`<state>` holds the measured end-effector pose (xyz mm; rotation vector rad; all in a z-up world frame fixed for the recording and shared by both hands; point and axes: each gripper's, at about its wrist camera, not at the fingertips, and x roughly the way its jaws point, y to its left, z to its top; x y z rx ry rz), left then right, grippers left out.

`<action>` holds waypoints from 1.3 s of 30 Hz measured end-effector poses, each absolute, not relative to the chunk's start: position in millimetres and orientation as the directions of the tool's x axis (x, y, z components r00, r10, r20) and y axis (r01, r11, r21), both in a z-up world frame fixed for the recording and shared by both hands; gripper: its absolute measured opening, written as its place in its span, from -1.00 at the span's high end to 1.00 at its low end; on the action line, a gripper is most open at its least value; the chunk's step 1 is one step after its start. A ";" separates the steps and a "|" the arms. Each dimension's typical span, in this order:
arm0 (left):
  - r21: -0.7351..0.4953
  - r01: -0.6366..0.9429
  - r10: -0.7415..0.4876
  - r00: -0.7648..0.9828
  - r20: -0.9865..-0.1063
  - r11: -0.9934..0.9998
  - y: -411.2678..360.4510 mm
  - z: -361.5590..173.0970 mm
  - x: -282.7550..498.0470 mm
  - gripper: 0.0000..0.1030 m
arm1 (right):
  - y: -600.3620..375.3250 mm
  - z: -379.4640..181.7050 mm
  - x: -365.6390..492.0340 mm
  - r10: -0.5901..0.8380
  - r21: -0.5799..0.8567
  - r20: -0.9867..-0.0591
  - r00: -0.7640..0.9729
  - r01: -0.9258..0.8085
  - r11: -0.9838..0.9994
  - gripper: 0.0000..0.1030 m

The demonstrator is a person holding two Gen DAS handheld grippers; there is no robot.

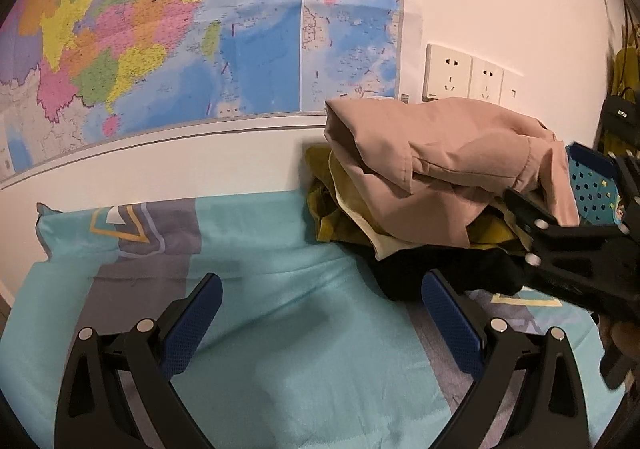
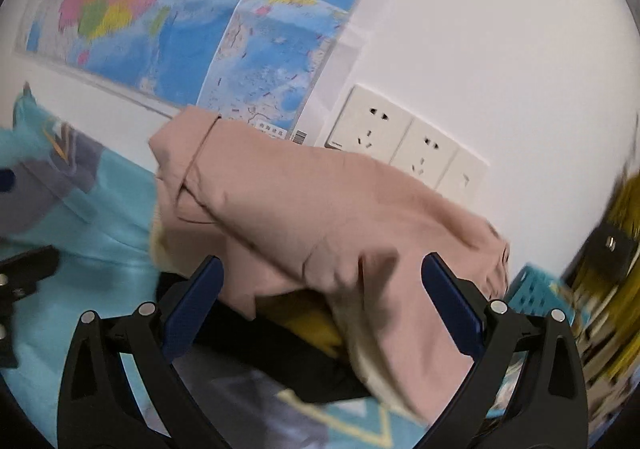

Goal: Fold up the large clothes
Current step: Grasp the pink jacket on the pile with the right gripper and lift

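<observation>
Blue-padded jaws of the left gripper [image 1: 320,313] stand wide apart, holding nothing, over the turquoise bed sheet [image 1: 280,269]. The right gripper [image 2: 322,297] is just as wide open, its jaws either side of a fold of the pink garment [image 2: 320,209] — whether they touch it is unclear. That garment tops a pile of clothes on the bed, over a mustard-yellow piece [image 1: 332,225] and a black one [image 1: 440,273], by the white wall under 2 sockets [image 1: 464,75] and a map [image 1: 160,29].
</observation>
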<state>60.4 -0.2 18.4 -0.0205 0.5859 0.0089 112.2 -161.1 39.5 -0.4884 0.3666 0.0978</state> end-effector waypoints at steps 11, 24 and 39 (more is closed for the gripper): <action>0.000 -0.023 0.019 0.811 -0.585 1.000 4.2 4.9 84.3 -0.88 | -137.4 19.0 170.5 0.006 -0.542 -0.452 0.892 -0.280 0.792 0.34; 0.015 0.062 -0.044 0.846 -0.532 0.998 14.3 3.1 123.1 -0.87 | -217.7 171.5 164.9 0.190 -0.228 -0.358 0.914 -0.283 0.932 0.76; 0.124 0.560 -0.511 0.810 -0.286 0.819 -60.3 15.3 128.4 -0.87 | -282.8 277.5 137.9 0.258 -0.083 -0.172 0.951 -0.275 0.958 0.79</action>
